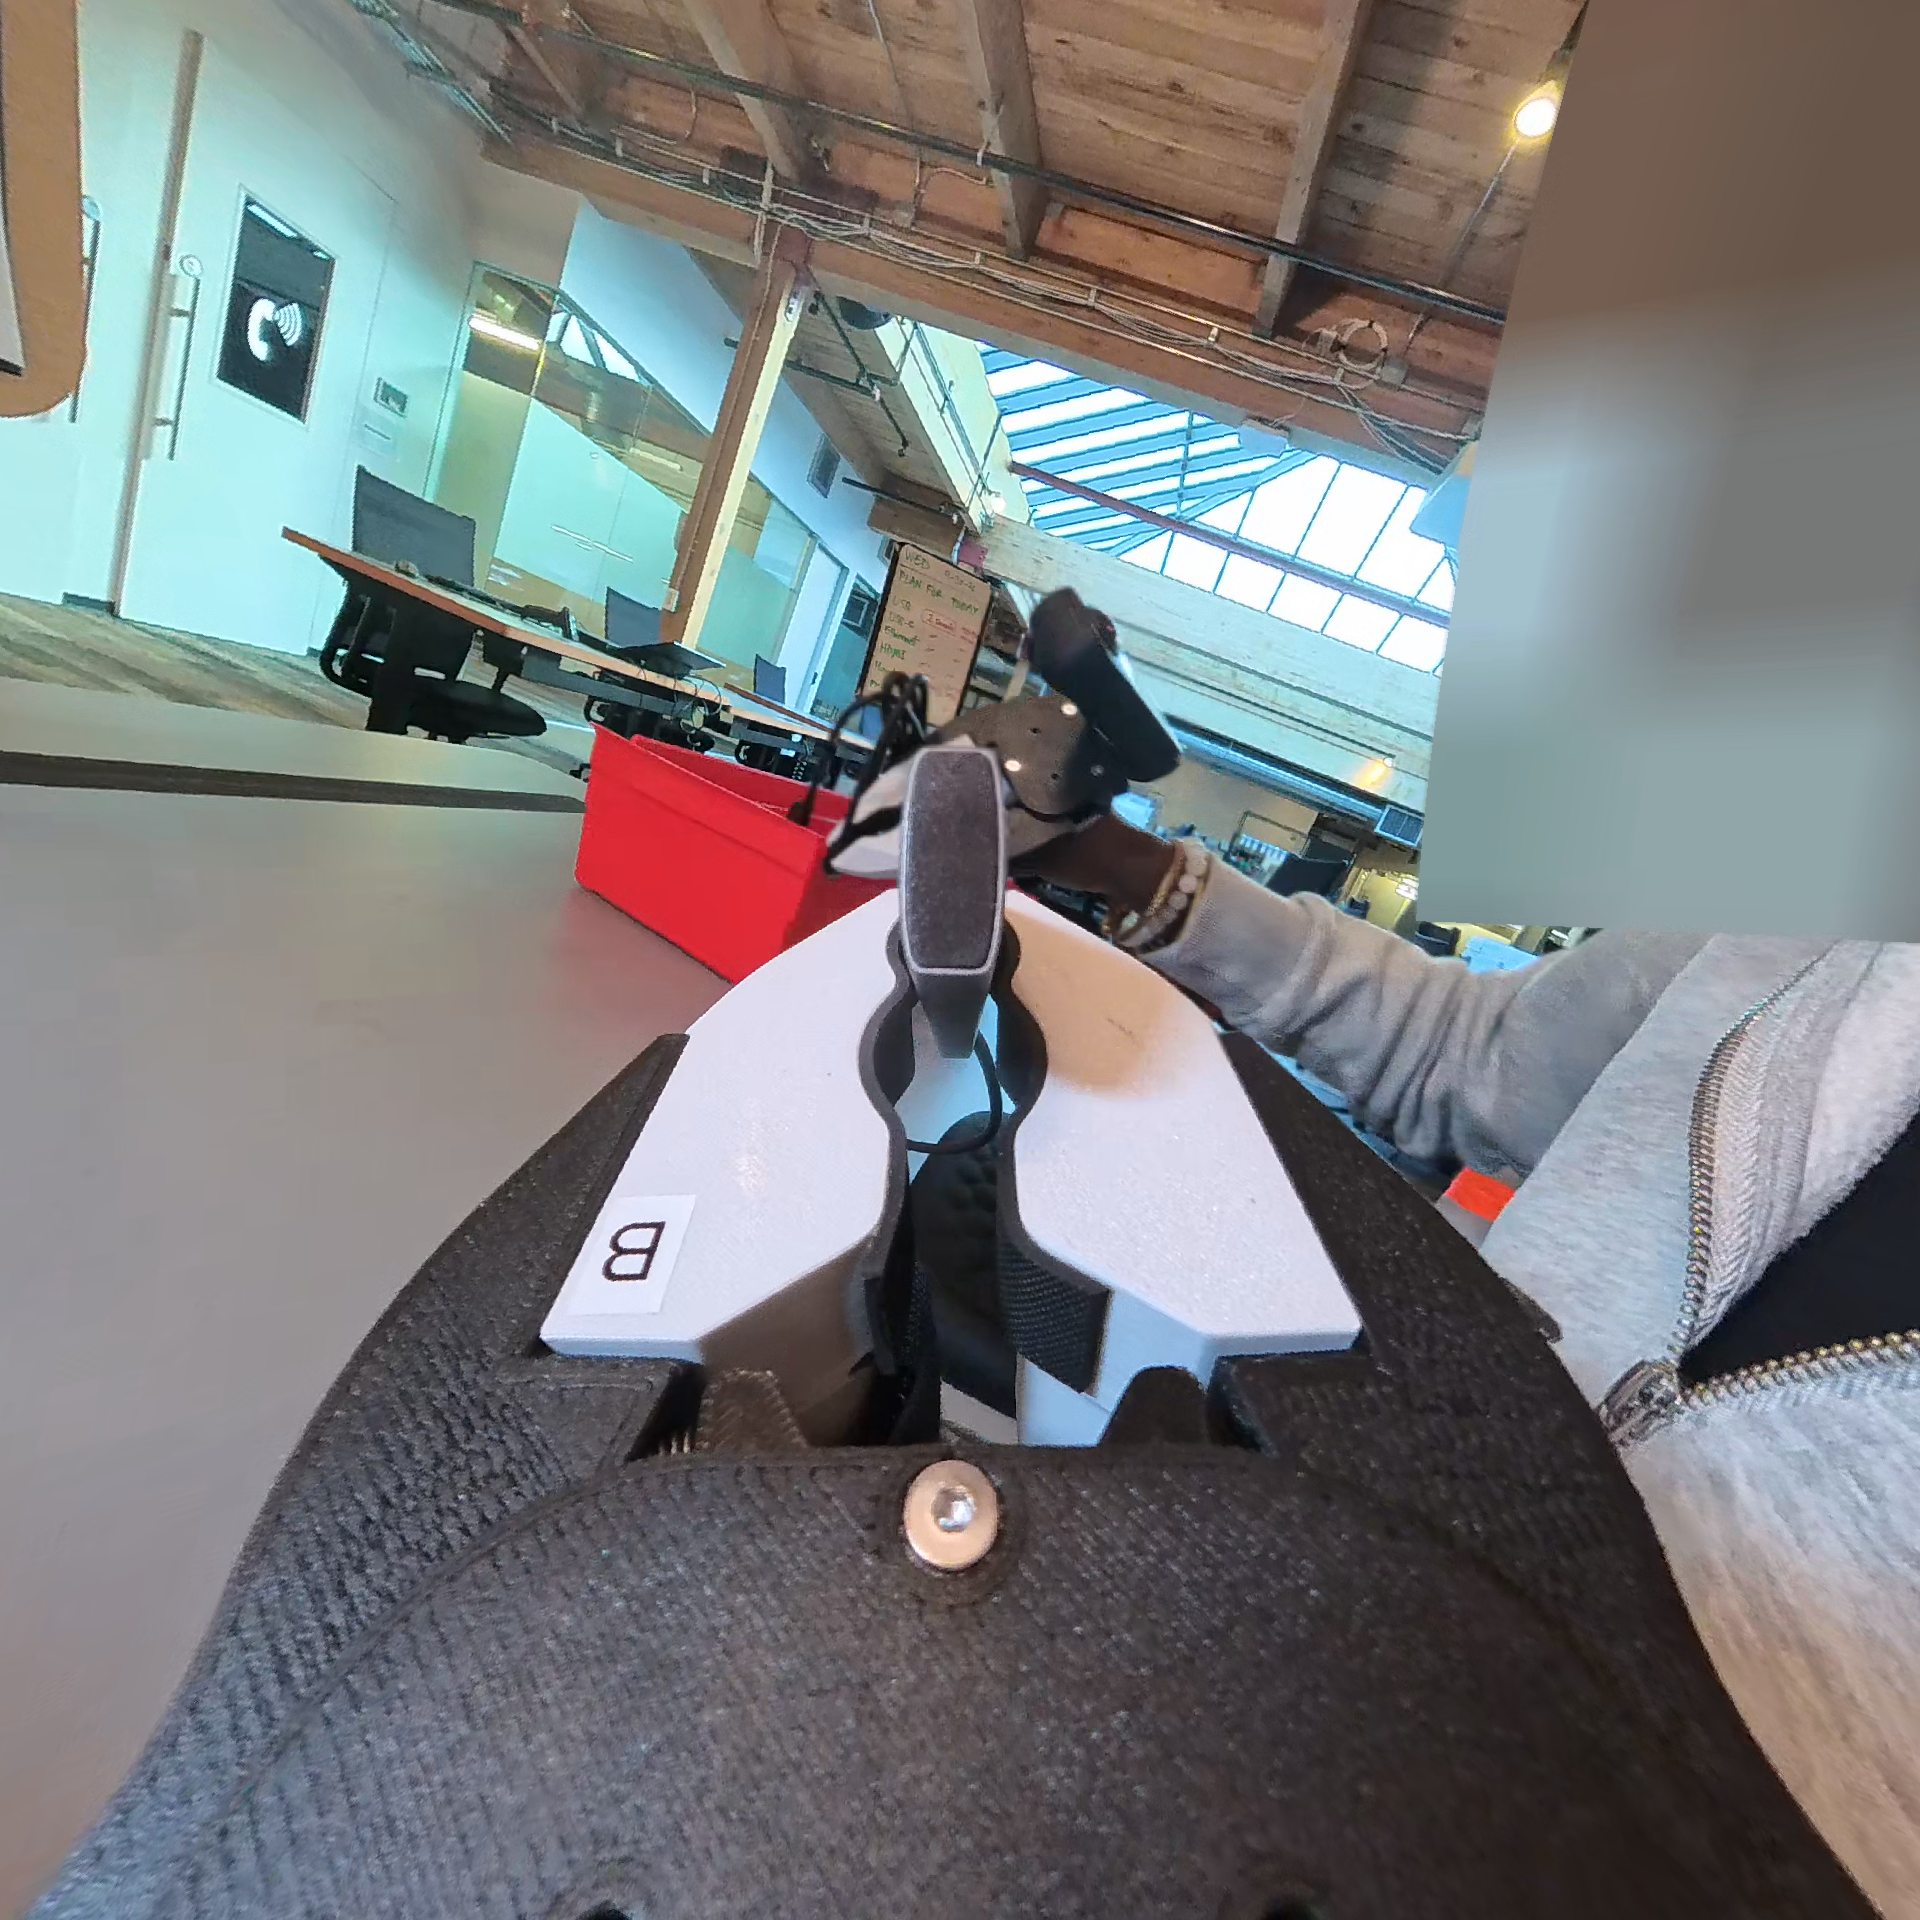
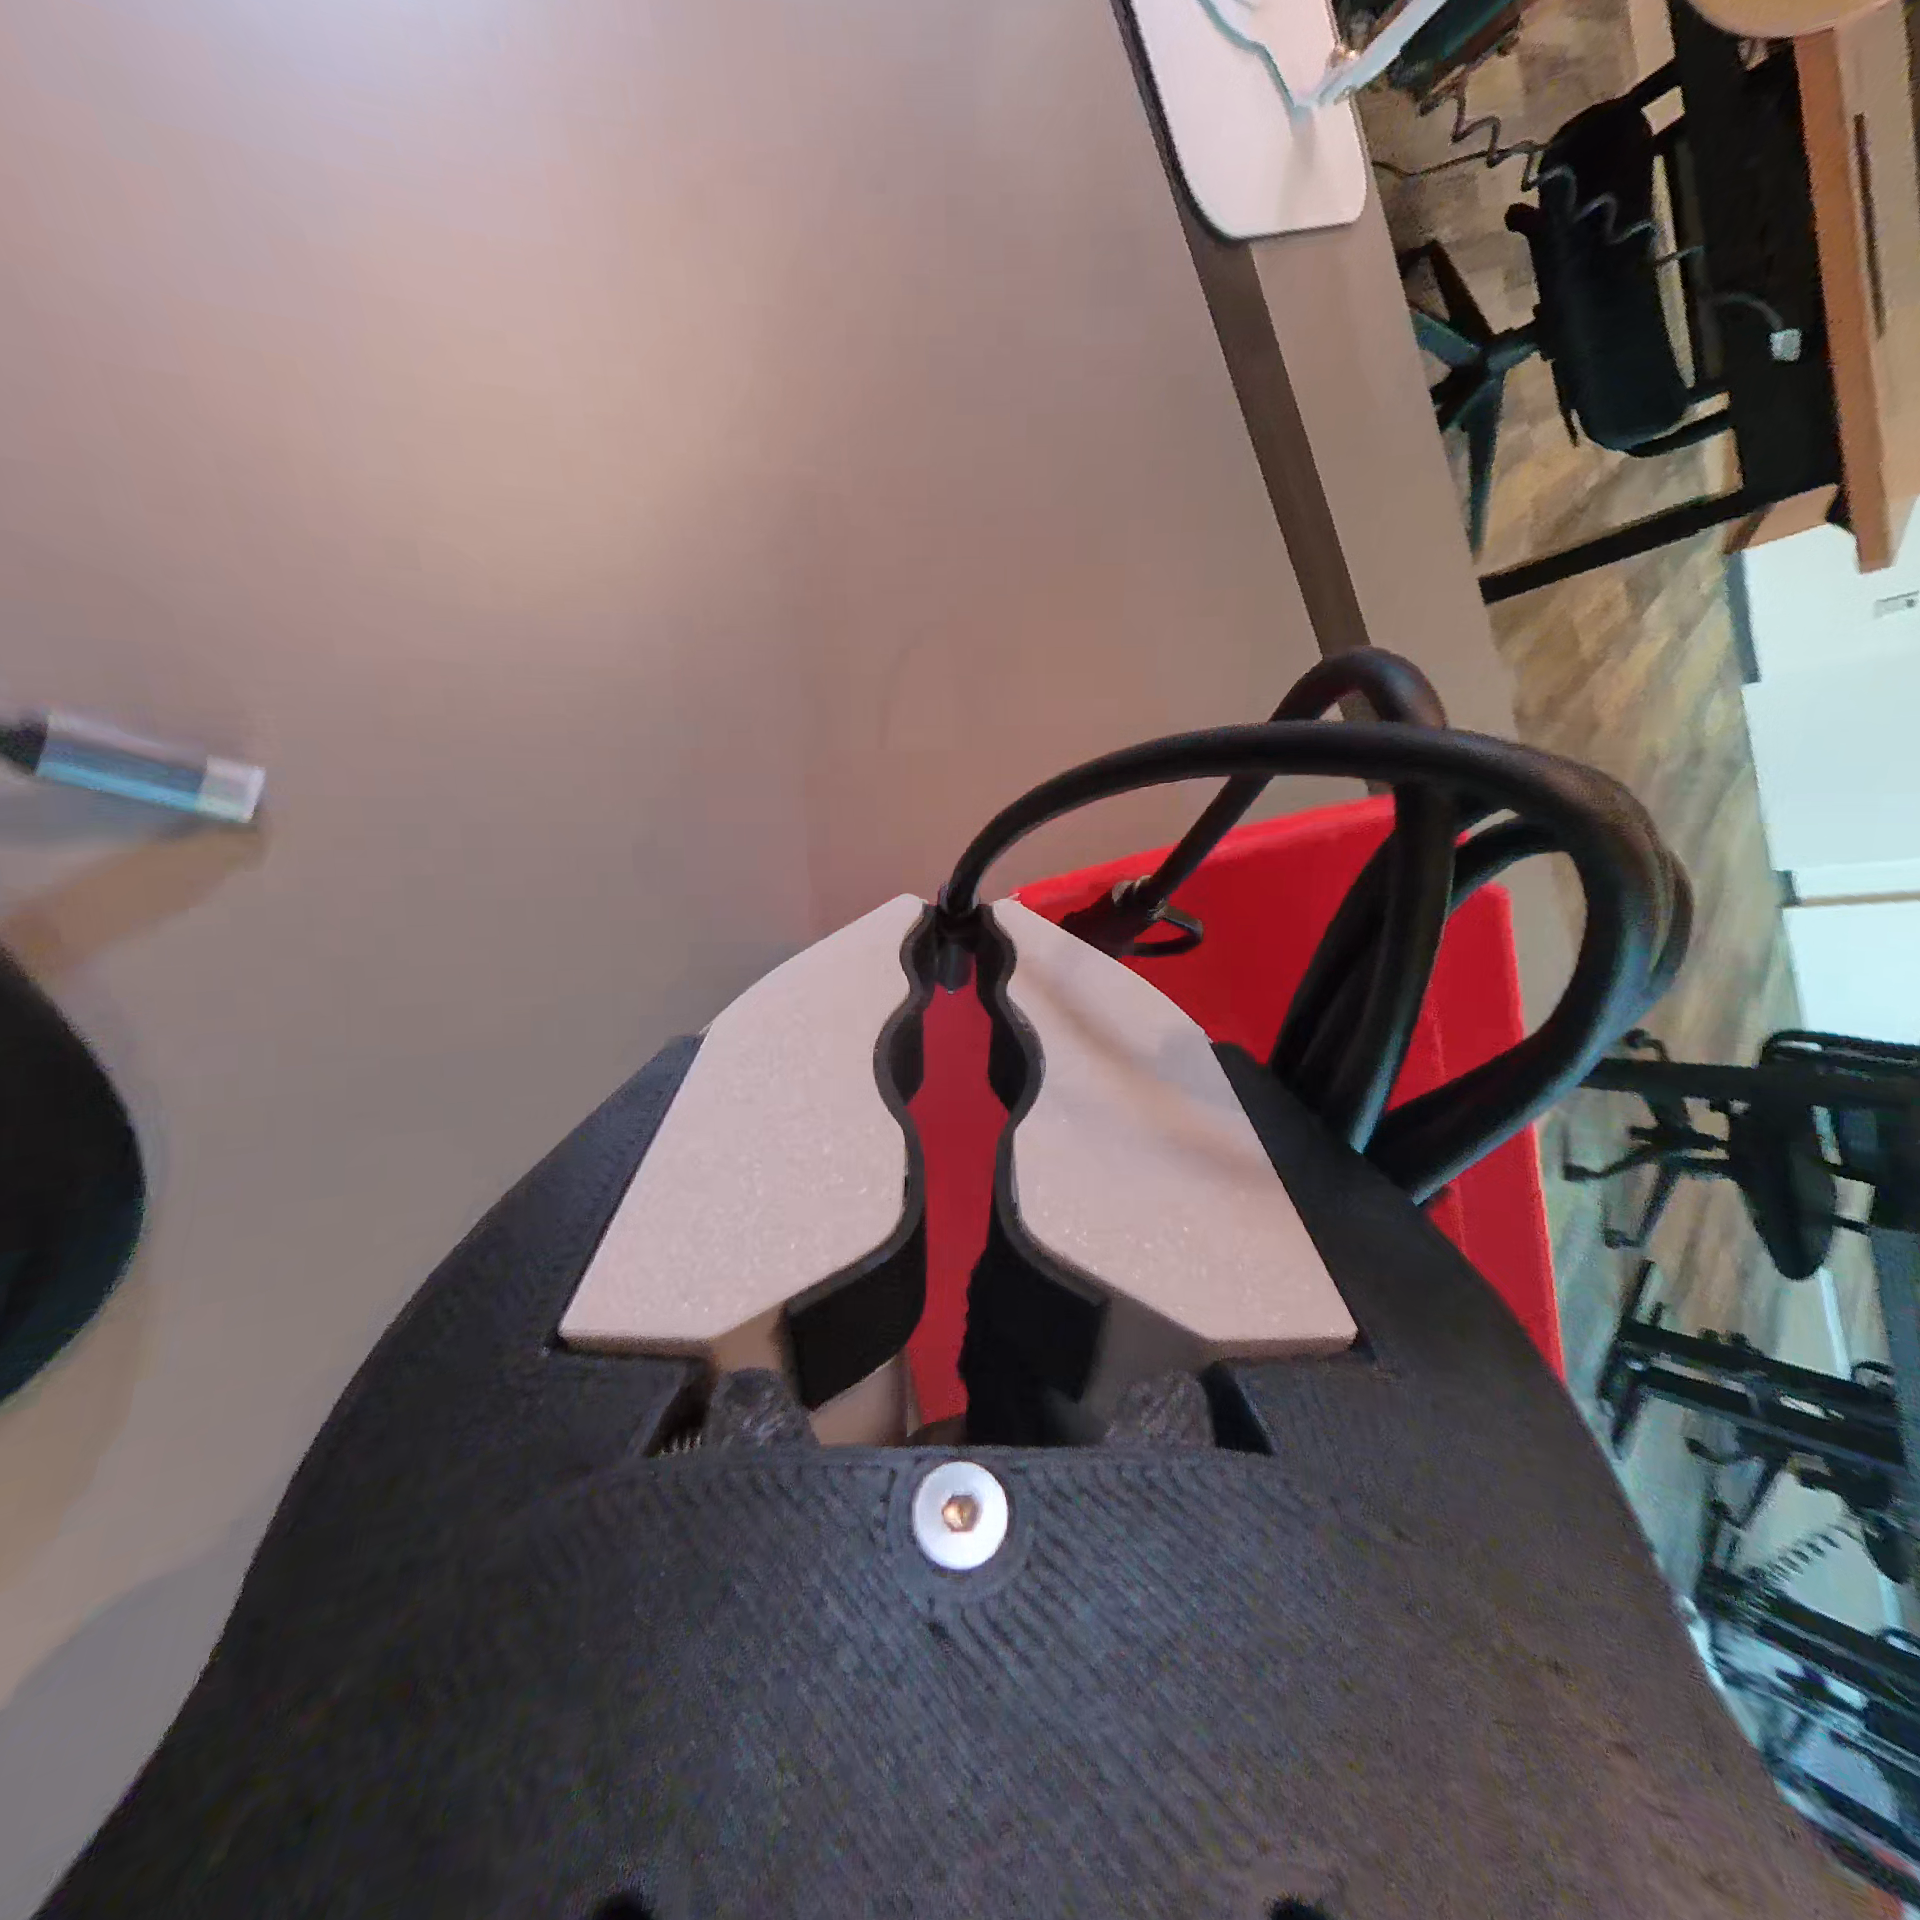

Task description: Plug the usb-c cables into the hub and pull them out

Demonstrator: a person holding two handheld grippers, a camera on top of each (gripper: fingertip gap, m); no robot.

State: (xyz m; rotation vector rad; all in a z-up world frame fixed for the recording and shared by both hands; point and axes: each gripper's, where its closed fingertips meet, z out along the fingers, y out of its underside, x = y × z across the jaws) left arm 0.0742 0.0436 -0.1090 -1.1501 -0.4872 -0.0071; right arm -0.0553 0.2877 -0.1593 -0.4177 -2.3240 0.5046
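Note:
My left gripper [image 1: 948, 928] is shut on a flat dark grey hub [image 1: 948, 852] with a silver edge, which stands upright between the white fingertips. A thin black cord [image 1: 987, 1101] loops below it between the fingers. My right gripper [image 2: 956, 925] is shut on a thick black cable [image 2: 1299, 743] at its very tips. The cable loops up and hangs in coils over a red bin [image 2: 1247, 935]. In the left wrist view the right gripper [image 1: 871, 826] hovers over the red bin [image 1: 707, 842], held by a hand, with the cable [image 1: 883, 707] bunched above it.
A slim silver-grey connector piece [image 2: 145, 769] with a dark cable end is at the left over the grey table [image 2: 520, 416]. A dark rounded shape [image 2: 52, 1195] is at the lower left. The table edge [image 2: 1278, 436] runs behind the bin. A person's grey sleeve [image 1: 1351, 1029] reaches in from the right. Tip to tip, the grippers are about 30 cm apart.

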